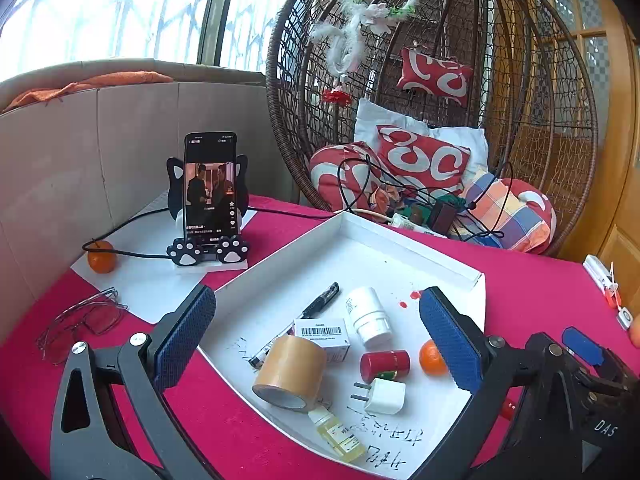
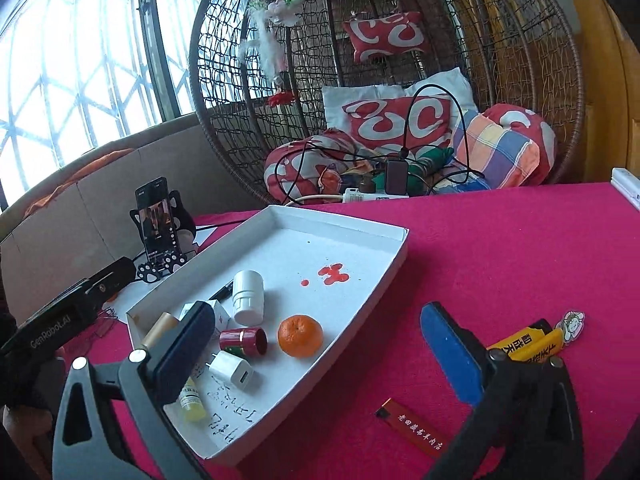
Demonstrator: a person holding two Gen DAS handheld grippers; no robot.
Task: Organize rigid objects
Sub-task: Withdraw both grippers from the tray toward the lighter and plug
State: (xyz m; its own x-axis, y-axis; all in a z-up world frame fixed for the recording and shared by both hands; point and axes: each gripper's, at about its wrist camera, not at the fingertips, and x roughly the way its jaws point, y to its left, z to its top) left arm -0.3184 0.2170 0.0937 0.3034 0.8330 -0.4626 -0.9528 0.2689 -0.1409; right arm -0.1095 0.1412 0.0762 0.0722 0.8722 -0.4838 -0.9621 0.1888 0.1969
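A white tray [image 1: 416, 254] on the red tablecloth holds a tape roll [image 1: 290, 372], a white pill bottle [image 1: 368, 314], a black pen [image 1: 320, 300], a small white box [image 1: 324, 338], a red can [image 1: 385, 365], a white charger plug [image 1: 384, 396], a yellow dropper bottle [image 1: 338, 434] and an orange [image 1: 431, 357]. My left gripper [image 1: 316, 344] is open and empty above the tray's near end. My right gripper [image 2: 320, 360] is open and empty over the tray's right edge [image 2: 360, 312], near the orange [image 2: 300, 335]. The can [image 2: 242, 342] and plug [image 2: 232, 372] lie beside it.
A phone on a cat stand [image 1: 210, 200], another orange [image 1: 101, 256] and glasses [image 1: 84, 320] lie left of the tray. A yellow pack [image 2: 528, 346], a sticker [image 2: 572, 324] and a red strip [image 2: 412, 428] lie right of it. A wicker chair with cushions [image 1: 424, 160] stands behind.
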